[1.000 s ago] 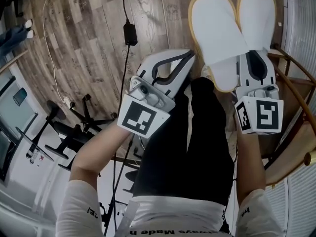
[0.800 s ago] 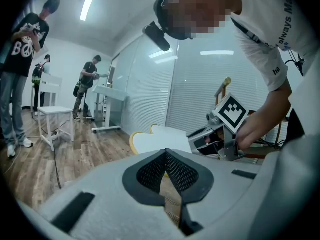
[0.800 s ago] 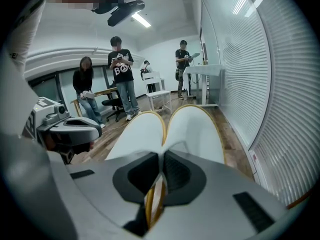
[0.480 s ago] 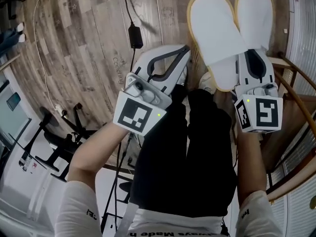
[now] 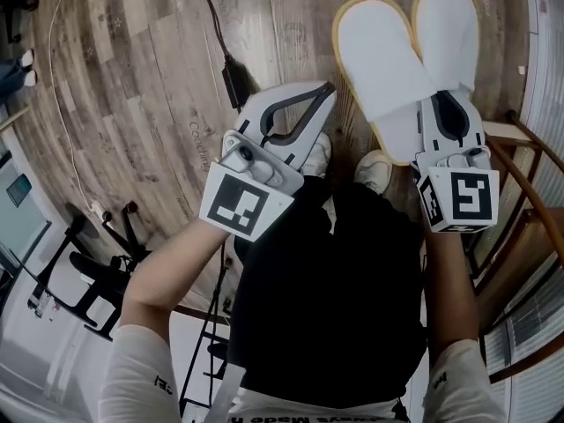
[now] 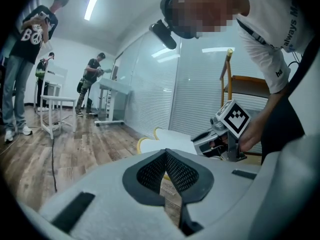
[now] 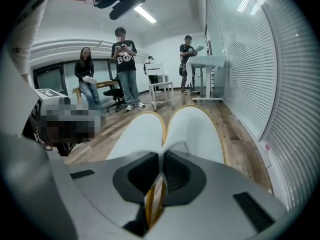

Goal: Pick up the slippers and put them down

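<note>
Wooden floor [image 5: 132, 77] below. Pair of white slippers [image 5: 397, 60] held above it, near its blind-side edge. Right hand-held gripper [image 7: 161, 159] pinches both rear edges together; left hand-held gripper [image 6: 166, 156] pressed together, empty. Judged: put-down step. Next: reach floor, then release.

The floor [image 5: 132, 86] is made of brown wood planks. A black cable [image 5: 208, 7] with a small black box [image 5: 233, 79] on it lies across the floor. The person's shoes [image 5: 374, 171] stand on it too.
</note>
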{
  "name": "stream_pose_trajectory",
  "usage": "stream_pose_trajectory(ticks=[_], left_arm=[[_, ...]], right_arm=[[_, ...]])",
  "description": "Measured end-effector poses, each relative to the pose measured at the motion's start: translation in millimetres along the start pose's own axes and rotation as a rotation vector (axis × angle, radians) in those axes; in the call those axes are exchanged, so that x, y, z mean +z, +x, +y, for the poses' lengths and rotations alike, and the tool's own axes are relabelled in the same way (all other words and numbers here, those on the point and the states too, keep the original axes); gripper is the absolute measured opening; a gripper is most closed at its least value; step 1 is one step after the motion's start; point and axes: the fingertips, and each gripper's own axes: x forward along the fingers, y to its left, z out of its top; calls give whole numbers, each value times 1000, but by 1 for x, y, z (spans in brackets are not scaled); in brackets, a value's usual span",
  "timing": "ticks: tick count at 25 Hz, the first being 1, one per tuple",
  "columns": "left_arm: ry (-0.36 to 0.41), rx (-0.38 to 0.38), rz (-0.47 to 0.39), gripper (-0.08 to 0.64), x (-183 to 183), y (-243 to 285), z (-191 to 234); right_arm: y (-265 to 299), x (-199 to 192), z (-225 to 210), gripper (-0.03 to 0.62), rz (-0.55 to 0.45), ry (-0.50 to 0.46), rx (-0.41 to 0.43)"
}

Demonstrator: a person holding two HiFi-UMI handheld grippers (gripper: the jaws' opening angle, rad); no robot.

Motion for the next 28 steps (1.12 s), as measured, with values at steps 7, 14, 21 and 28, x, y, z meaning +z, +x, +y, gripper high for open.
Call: stream_pose_trajectory(ticks=[7, 14, 21, 28], left_arm=[[-10, -9, 25, 11, -54, 30, 20], [-45, -8, -1, 12, -106, 67, 41], [-70, -8, -18, 12, -148, 88, 48], [-89, 7, 0, 11, -184, 106, 51]], right_arm=[[45, -43, -13, 21, 14, 0, 25], [95, -90, -31, 21, 30, -24, 44], [124, -135, -42, 21, 52, -19, 71], [146, -175, -49, 21, 79, -17, 71]])
